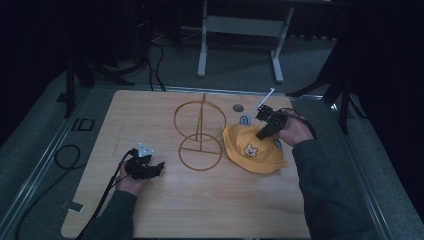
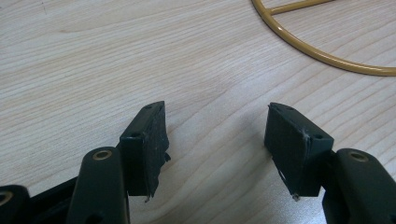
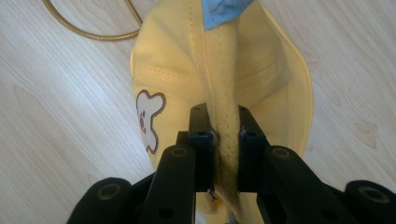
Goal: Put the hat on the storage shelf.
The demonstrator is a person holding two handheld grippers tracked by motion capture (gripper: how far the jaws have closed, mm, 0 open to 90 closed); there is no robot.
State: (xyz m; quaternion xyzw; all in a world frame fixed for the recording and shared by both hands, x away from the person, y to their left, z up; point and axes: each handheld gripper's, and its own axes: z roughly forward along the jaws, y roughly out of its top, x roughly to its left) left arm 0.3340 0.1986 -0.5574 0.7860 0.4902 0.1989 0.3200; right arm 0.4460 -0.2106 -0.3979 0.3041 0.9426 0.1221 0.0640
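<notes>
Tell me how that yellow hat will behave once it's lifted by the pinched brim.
The yellow hat is probably floppy: its fabric bunches into a fold where the right gripper pinches it. It likely sags and hangs from that fold. It looks light, and the stitched cloth should not slip easily from the pads.

One yellow hat [image 1: 254, 150] lies on the right of the surface [image 1: 150, 210], with one bear patch [image 1: 250, 150] on it. One gold wire stand [image 1: 199, 135] sits at the middle, made of two rings, one upright and one flat. There are two grippers: one at the near left [image 1: 148, 169], one at the far right [image 1: 265, 131]. One small round grey disc [image 1: 238, 107] lies at the far edge.
</notes>
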